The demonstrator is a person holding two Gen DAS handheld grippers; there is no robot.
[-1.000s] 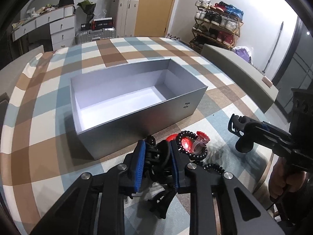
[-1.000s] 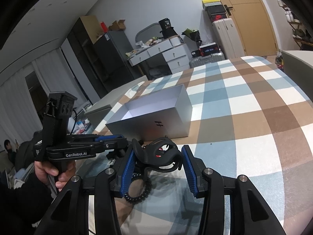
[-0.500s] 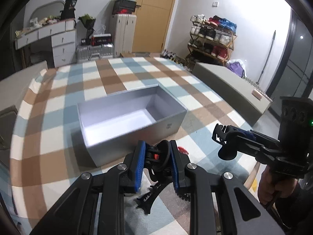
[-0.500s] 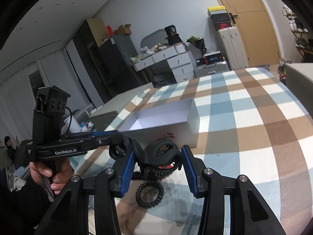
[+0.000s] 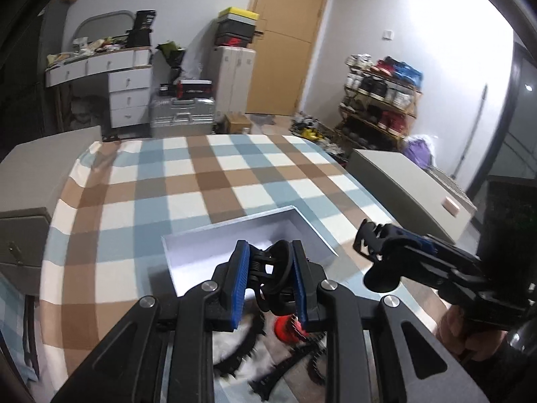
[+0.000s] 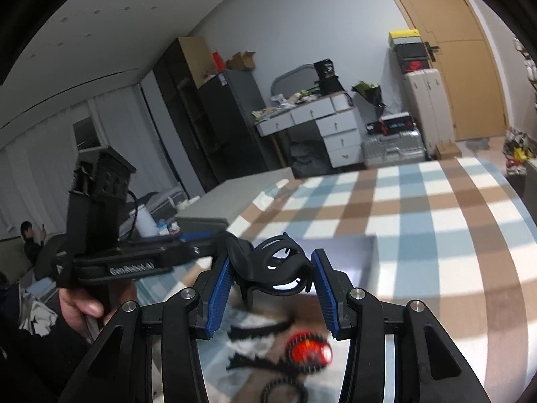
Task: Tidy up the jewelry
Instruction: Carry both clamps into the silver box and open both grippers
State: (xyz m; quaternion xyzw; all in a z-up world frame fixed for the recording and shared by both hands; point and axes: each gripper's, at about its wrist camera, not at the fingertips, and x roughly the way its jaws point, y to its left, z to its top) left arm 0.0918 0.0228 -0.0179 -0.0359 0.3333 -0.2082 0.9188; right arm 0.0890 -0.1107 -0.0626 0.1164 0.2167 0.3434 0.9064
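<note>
My left gripper (image 5: 270, 252) is shut on a black claw hair clip (image 5: 280, 262), held above the near wall of an open grey box (image 5: 214, 238) that sits on the checked bedspread. My right gripper (image 6: 272, 262) is shut on a second black claw clip (image 6: 268, 280), also lifted off the bed. In the left wrist view the right gripper (image 5: 372, 245) hovers to the right of the box. Below both grippers lie a red beaded hair piece (image 6: 308, 352), black toothed clips (image 6: 258, 329) and a black beaded ring (image 6: 285, 393).
The checked bedspread (image 5: 201, 181) stretches far behind the box. Grey bed-frame sections (image 5: 402, 181) run along both sides. A hand (image 6: 80, 305) grips the left tool. Beyond stand a white drawer desk (image 5: 127, 87), suitcases (image 5: 183, 112), a shoe rack (image 5: 379, 97) and a seated person (image 6: 30, 238).
Both grippers have risen with their clips still held. The box and the loose pieces on the bed have dropped lower in both views, and more of the room shows.
</note>
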